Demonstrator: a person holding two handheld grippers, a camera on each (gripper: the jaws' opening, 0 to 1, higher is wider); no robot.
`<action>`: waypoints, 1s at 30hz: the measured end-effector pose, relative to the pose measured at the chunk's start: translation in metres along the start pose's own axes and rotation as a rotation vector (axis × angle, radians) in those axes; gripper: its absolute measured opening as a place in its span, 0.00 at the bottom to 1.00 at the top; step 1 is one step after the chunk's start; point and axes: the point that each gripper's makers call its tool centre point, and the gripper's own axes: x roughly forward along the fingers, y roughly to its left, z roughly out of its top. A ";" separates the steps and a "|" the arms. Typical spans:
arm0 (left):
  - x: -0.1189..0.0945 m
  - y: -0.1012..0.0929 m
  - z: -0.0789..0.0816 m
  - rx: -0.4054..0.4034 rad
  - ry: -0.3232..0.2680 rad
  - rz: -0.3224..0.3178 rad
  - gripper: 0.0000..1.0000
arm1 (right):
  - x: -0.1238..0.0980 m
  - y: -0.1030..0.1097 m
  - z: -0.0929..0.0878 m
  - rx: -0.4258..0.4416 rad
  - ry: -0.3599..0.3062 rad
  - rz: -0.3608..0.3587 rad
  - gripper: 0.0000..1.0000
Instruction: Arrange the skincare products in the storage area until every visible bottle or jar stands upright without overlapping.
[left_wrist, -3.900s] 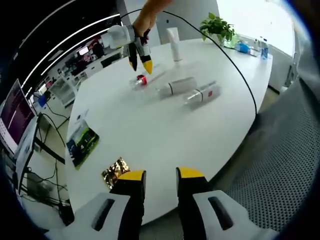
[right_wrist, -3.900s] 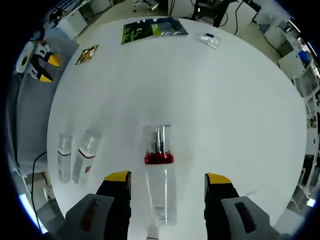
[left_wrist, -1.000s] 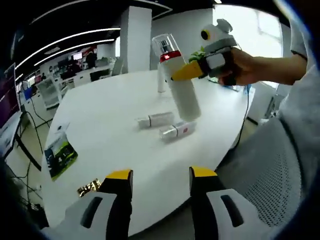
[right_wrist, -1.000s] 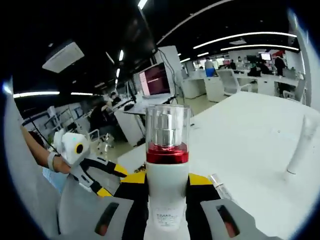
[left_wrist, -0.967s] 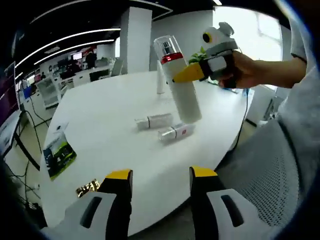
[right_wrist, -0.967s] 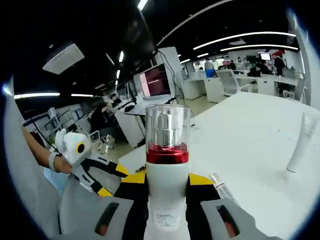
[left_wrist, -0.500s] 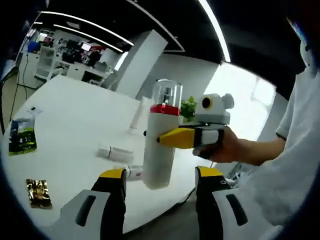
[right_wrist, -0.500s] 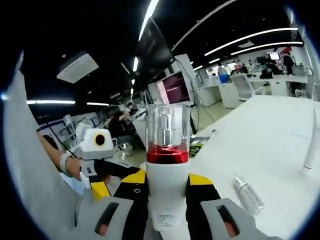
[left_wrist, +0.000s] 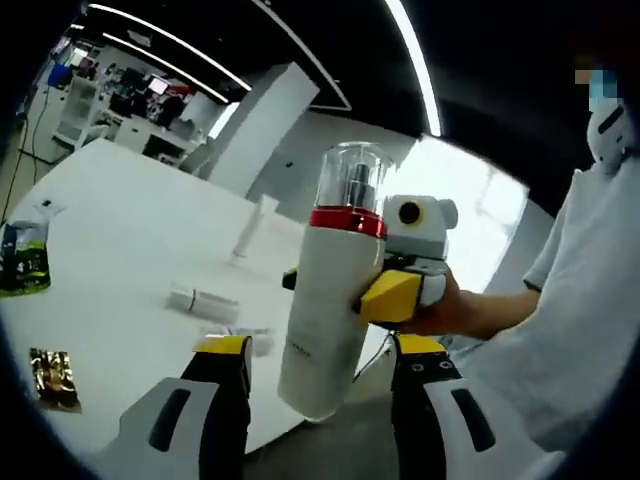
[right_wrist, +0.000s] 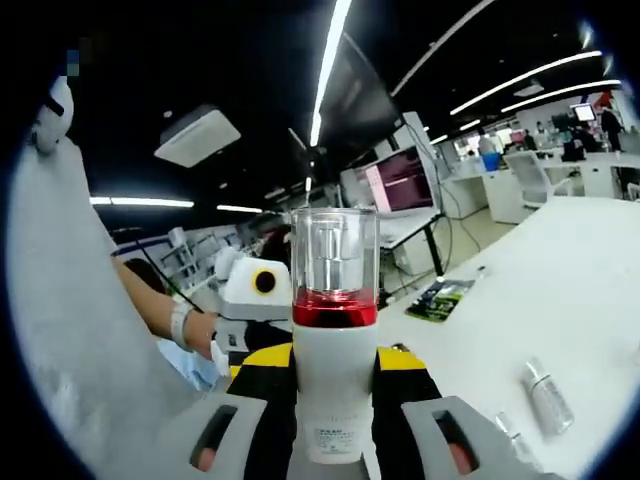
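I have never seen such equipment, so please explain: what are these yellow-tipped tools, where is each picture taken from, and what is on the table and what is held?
A person holds a two-jaw gripper in each hand, each carrying a camera that looks along its jaws. In the left gripper view, the left gripper is open near the bottom, and the right gripper holds a white pump bottle in the air. The right gripper view looks along that bottle. On the white table lie two small bottles, a white tube stands upright, and some packets lie nearby.
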 end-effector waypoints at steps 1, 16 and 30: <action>0.000 -0.001 0.001 -0.017 -0.006 -0.011 0.51 | 0.000 0.002 0.000 0.008 -0.001 0.009 0.21; -0.006 -0.027 -0.007 -0.087 0.042 -0.192 0.29 | 0.003 0.028 -0.005 0.167 -0.059 0.176 0.21; -0.008 0.002 -0.008 0.050 0.061 0.033 0.27 | 0.018 0.007 -0.012 0.233 -0.026 0.118 0.23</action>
